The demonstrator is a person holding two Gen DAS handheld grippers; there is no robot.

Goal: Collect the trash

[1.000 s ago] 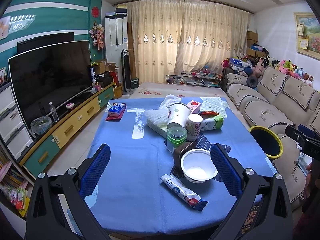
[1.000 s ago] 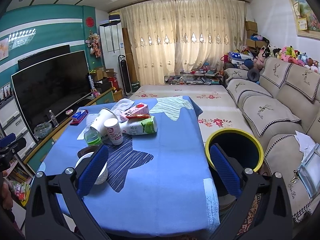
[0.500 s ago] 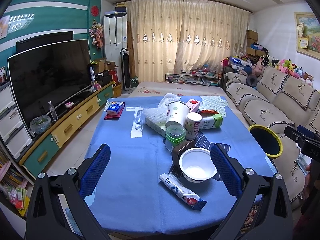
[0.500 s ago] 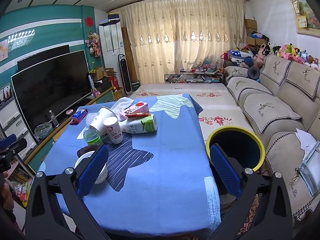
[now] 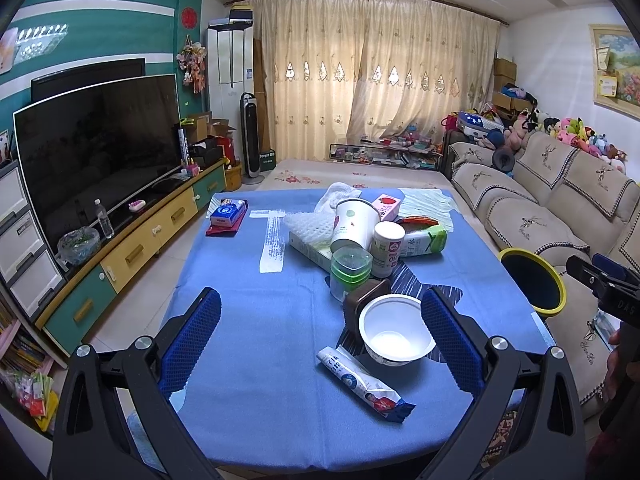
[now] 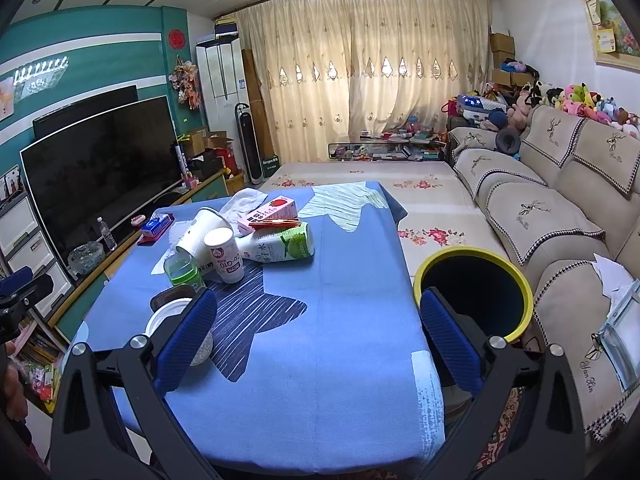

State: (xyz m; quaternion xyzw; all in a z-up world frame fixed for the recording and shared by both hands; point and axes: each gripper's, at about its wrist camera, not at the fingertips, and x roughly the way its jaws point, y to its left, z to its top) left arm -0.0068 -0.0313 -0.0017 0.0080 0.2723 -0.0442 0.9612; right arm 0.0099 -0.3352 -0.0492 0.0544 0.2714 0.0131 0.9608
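Note:
Trash lies on a blue-clothed table [image 5: 240, 320]: a white bowl [image 5: 396, 334], a flat snack wrapper [image 5: 364, 384], a brown box [image 5: 366, 300], a green tub [image 5: 351, 268], a white cup [image 5: 354, 224], a white can [image 5: 386, 248], a green-and-white carton [image 5: 424, 240] and a pink carton [image 5: 386, 206]. A dark bin with a yellow rim [image 6: 476, 292] stands right of the table. My left gripper [image 5: 320, 336] is open and empty above the near edge, just left of the bowl. My right gripper [image 6: 318, 336] is open and empty between the table and the bin.
A blue tissue pack [image 5: 228, 214] on a red pouch lies at the table's far left. A beige sofa [image 6: 560, 216] runs along the right. A TV [image 5: 100, 152] on a low cabinet lines the left wall. White foam net [image 5: 310, 226] lies by the cup.
Both views have shifted only slightly. The trash sits a little nearer and lower in the left wrist view. Both grippers stay open and empty.

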